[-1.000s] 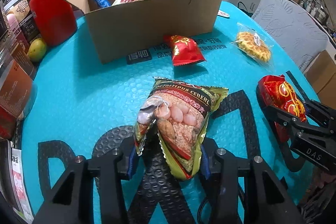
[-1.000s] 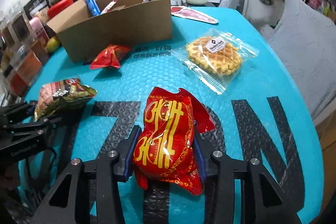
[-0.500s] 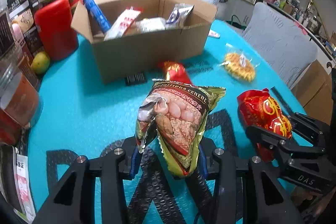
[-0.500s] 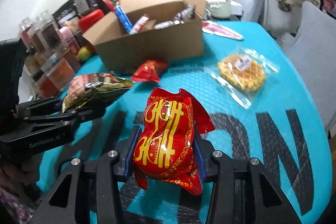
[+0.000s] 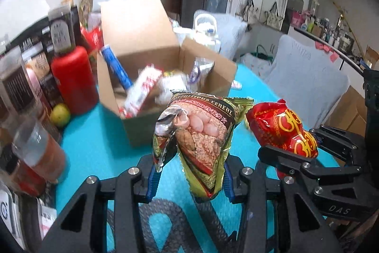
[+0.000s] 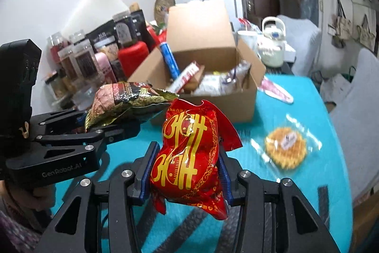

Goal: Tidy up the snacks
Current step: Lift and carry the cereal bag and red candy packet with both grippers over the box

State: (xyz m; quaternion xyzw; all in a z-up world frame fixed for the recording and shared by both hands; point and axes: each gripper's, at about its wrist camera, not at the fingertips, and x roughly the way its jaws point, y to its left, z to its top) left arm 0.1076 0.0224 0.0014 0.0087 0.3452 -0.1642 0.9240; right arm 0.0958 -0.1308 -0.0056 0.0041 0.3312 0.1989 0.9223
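- Left gripper [image 5: 189, 176]: clamped on the cereal snack bag [image 5: 203, 134], blue pads pressing its lower half from both sides; bag upright, clear of the table, its top in front of the cardboard box [image 5: 165, 58].
- Same left gripper in the right wrist view [image 6: 113, 127]: reaching in from the left edge, the gold-and-brown bag [image 6: 125, 98] jutting from its tips toward the box.
- Right gripper [image 6: 184, 176]: closed on the red foil snack bag [image 6: 189, 153], pads pinching its waist; bag upright with yellow lettering facing the camera, lifted off the table.
- Right gripper in the left wrist view [image 5: 305, 146]: entering from the right, the red bag [image 5: 281, 125] just beside the cereal bag, the two not visibly touching.
- Cardboard box: open, rear flap raised, standing on the teal table mat [image 6: 296, 115]; inside, a blue tube [image 6: 169, 58] leaning at the left wall, a red-and-white packet [image 6: 187, 75] and several pale wrappers, blurred.
- Packaged waffle [image 6: 285, 151]: flat on the mat to the right of the red bag, well apart from the box.
- Red canister [image 5: 73, 82]: upright on the mat just left of the box, a yellow-green fruit [image 5: 60, 114] at its base.
- Person's hand [image 6: 38, 193]: wrapped round the left gripper's handle at the lower left.
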